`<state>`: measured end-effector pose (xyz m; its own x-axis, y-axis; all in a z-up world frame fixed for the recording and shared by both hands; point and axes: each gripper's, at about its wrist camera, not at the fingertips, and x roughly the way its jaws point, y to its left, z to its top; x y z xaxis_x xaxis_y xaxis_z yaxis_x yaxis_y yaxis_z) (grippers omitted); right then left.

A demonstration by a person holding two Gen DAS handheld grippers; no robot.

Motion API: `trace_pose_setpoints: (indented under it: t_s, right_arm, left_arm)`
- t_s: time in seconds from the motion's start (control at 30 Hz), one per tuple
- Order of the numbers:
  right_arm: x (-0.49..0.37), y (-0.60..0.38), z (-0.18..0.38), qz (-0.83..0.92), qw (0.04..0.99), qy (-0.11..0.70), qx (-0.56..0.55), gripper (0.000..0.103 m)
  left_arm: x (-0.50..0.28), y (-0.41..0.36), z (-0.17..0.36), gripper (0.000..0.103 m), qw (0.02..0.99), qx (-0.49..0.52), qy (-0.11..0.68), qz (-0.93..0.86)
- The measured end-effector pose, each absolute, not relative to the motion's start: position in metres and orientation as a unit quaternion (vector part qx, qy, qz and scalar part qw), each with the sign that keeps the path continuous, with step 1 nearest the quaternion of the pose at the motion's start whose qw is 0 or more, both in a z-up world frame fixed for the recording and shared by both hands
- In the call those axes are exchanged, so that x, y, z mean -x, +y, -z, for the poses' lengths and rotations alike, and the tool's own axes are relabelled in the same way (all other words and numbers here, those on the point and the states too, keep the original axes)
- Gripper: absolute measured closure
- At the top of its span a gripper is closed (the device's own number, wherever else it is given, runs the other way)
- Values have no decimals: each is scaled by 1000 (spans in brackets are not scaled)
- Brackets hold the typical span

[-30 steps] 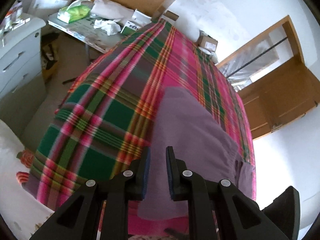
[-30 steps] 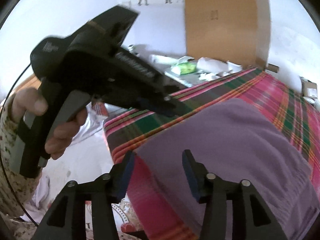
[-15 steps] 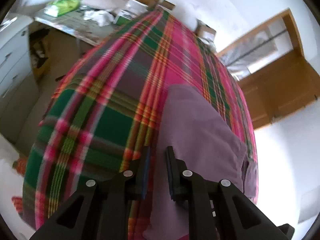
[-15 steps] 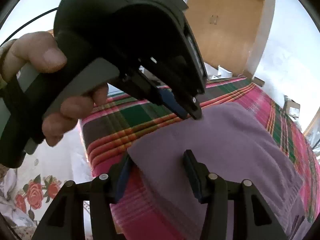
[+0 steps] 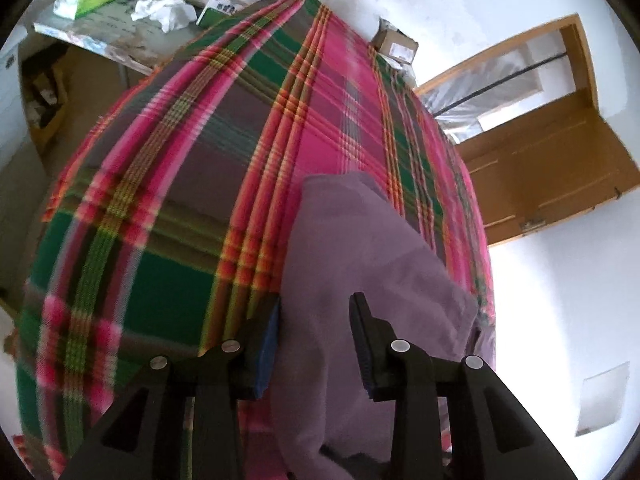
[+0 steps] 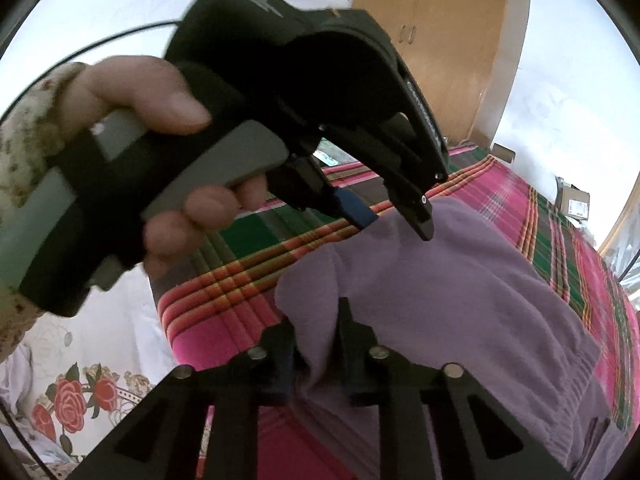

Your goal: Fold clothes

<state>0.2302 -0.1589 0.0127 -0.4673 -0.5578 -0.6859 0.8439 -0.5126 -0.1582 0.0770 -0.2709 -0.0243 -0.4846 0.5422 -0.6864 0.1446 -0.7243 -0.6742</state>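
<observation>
A purple garment (image 5: 360, 248) lies folded on the plaid bedspread (image 5: 180, 160), near its front edge. My left gripper (image 5: 316, 320) hangs open just above the cloth, which shows between its fingers. In the right wrist view the same left gripper (image 6: 394, 220) is held by a hand (image 6: 132, 92), with its blue-padded fingers apart over the garment (image 6: 460, 280). My right gripper (image 6: 316, 324) is shut on the garment's near left corner, and the cloth bunches up between its fingers.
A cluttered side table (image 5: 120, 12) with tissues and boxes stands beyond the bed's far left. A wooden door (image 5: 552, 168) is open at the right. A wooden wardrobe (image 6: 440, 32) stands behind the bed. Floral fabric (image 6: 72, 396) lies below the bed's edge.
My left gripper has opened and moved in over the garment. My right gripper has closed from wide open onto the garment's near corner.
</observation>
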Motion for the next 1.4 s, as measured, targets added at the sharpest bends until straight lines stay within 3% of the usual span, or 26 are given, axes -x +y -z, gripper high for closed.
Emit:
trace_pose_setpoints:
  t_s: [0.37, 0.47, 0.8, 0.87, 1.4]
  right_arm:
    - [-224, -120, -41, 835, 454, 174, -257, 90]
    - [-223, -115, -43, 838, 454, 166, -255, 90]
    - [-238, -76, -77, 859, 447, 118, -219, 90]
    - [-239, -67, -83, 864, 444, 108, -210, 90]
    - [-252, 0, -126, 900, 408, 49, -144, 90]
  left_arm:
    - [-60, -258, 29, 68, 171, 499, -392, -754]
    - [-61, -251, 22, 73, 176, 489, -393, -758]
    - [-64, -224, -29, 73, 190, 454, -360, -793]
    - [-64, -216, -38, 78, 197, 446, -360, -795]
    - [-70, -143, -105, 78, 270, 413, -320, -809]
